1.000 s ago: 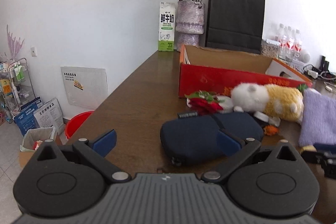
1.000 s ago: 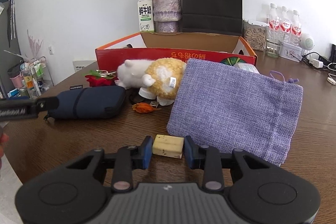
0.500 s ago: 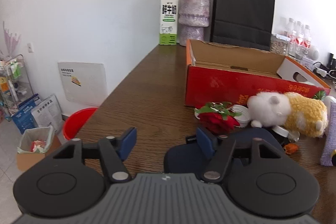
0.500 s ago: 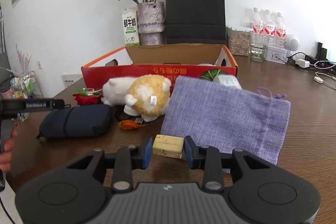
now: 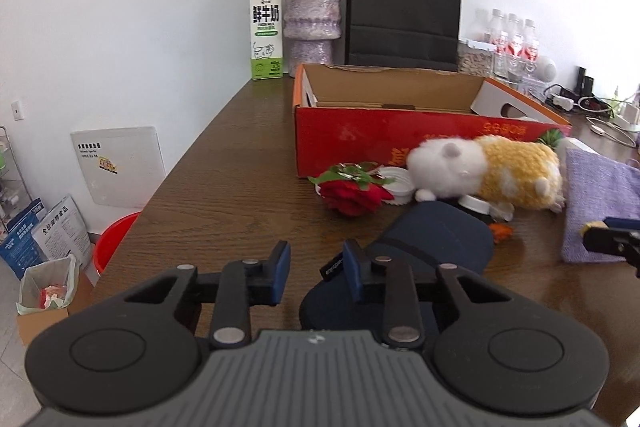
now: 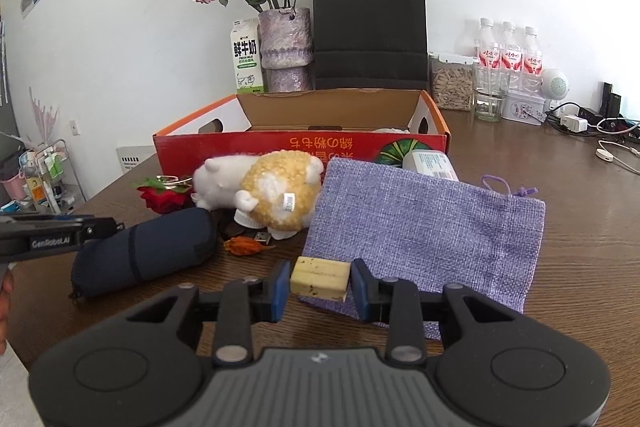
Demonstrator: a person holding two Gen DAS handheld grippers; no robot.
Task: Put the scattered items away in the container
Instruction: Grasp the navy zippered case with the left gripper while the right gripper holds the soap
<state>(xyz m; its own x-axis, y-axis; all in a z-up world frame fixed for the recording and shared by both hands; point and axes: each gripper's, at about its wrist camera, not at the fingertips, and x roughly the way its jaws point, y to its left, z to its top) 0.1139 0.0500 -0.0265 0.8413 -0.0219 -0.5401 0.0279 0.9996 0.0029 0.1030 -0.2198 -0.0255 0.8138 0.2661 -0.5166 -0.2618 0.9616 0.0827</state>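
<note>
While my left hand-held gripper [image 5: 313, 266] blocks the near end of the dark blue pouch [image 5: 436, 247], I can't see how far that pouch runs beneath the housing; its jaws are closing with only bare worktop [image 5: 224, 195] between the blue pads, the right pad sitting just at the pouch's edge, possibly brushing it. From the right wrist view the pouch [image 6: 148, 251] lies whole, a soft rounded roll with a darker band across it. My right hand-held gripper [image 6: 319, 281] is clamped narrow on a pale yellow block [image 6: 319, 277], speckled dark along its lower edge, held above the front edge of the purple cloth bag [image 6: 424, 227]. Half hidden behind the bag is a white packet [image 6: 430, 165], cut off below its label. The plush toy [image 6: 260, 187], white at one end and yellow at the other, covers some small dark things I can't make out, and an orange scrap [image 6: 244, 247] lies beside them. A red rose [image 5: 352, 193] overlaps a white lid [image 5: 394, 183]. The red cardboard box [image 6: 300, 147] stands open behind everything; its floor is mostly hidden by its front wall.
</note>
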